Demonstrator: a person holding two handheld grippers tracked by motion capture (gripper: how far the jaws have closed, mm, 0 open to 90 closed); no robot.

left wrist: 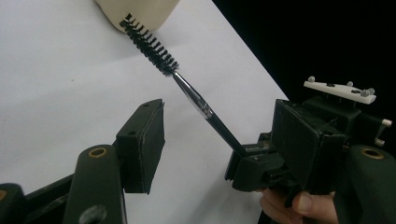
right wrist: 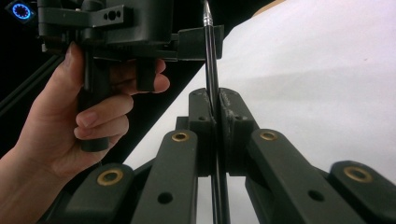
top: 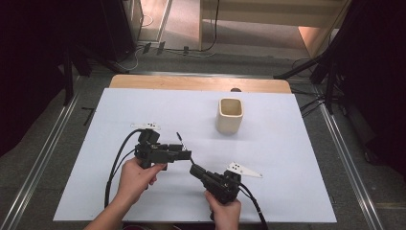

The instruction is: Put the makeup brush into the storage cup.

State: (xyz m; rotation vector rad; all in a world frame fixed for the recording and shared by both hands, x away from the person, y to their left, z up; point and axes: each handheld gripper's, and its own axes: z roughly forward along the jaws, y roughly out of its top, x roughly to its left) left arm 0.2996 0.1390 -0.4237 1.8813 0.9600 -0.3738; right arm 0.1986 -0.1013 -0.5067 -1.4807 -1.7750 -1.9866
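Note:
A thin black brush (top: 184,148) with a bristle head (left wrist: 150,45) points up and away from me over the white table. My right gripper (top: 194,168) is shut on the lower part of its handle (right wrist: 211,70), the pads pressed together around it (right wrist: 215,100). My left gripper (top: 187,155) comes in from the left and is open. Its two pads (left wrist: 145,140) stand on either side of the handle (left wrist: 205,112) without touching it. The right gripper (left wrist: 245,161) shows just behind, with the handle in it.
A beige square-mouthed cup (top: 230,115) stands upright at the back right of the white sheet (top: 287,158), beyond the bristles (left wrist: 140,11). A wooden table edge (top: 191,82) lies behind. Cables and dark stands surround the table on the floor.

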